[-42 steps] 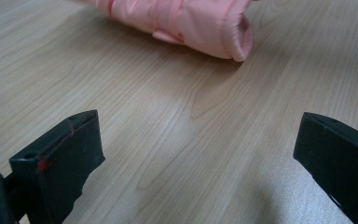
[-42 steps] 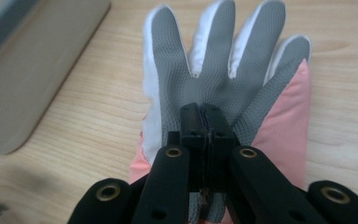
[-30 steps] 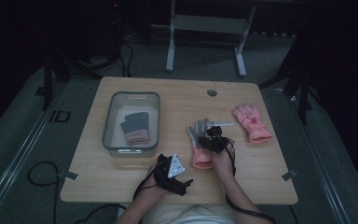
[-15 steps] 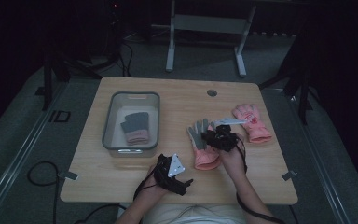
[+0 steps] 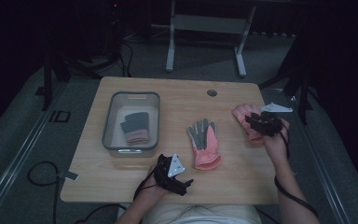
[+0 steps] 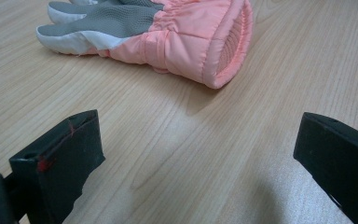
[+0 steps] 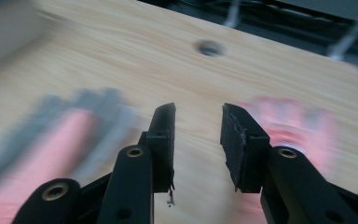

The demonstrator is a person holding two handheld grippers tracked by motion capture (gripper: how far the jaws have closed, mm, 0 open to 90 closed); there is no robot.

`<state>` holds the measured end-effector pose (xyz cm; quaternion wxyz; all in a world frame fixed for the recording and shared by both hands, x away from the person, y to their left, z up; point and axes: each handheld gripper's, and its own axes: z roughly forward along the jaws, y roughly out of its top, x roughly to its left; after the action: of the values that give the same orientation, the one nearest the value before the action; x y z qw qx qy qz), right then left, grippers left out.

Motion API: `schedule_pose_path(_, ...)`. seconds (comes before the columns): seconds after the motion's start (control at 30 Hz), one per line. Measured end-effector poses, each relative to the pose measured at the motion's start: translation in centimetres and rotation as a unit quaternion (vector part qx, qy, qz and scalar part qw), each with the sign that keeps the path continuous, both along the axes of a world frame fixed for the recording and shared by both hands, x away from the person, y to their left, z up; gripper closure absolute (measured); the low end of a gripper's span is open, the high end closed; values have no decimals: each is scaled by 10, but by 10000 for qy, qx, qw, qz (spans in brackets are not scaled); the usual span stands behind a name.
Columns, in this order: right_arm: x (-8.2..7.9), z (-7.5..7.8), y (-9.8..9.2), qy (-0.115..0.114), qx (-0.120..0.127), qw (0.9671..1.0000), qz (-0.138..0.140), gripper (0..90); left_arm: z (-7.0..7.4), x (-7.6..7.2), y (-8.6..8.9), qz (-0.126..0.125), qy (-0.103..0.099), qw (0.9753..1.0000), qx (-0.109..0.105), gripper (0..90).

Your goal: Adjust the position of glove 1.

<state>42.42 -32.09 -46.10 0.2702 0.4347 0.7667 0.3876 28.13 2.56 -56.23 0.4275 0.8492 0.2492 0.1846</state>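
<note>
Here, open right gripper (image 5: 262,122) over the far pink glove (image 5: 243,113), empty; left gripper (image 5: 173,175) wide open too.

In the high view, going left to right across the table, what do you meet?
Clear bin holding a grey-and-pink glove → left gripper at the near edge → pink-and-grey glove lying palm up → right gripper over the pink glove near the right edge.

A clear bin (image 5: 114,122) stands on the wooden counter (image 5: 177,105), holding a grey-and-pink glove (image 5: 134,127); a metal stand (image 5: 205,28) sits beyond.
</note>
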Motion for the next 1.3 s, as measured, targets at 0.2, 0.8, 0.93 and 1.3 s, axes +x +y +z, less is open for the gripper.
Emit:
schedule_pose_path(0.2,37,-11,-51,188,-79,9993,-325,651,-1,0,0,26,-10,10000,32,8)
schedule_pose_path(0.8,80,-68,-57,772,-406,9958,-276,713,-2,0,-2,22,-8,10000,90,8)
schedule_pose_path(0.93,76,-70,-52,644,-437,9962,-401,823,-2,0,-2,25,-32,9999,131,8)
schedule_pose_path(1.3,52,-29,-56,663,-57,9952,-710,859,-2,1,-1,51,-51,9999,144,8)
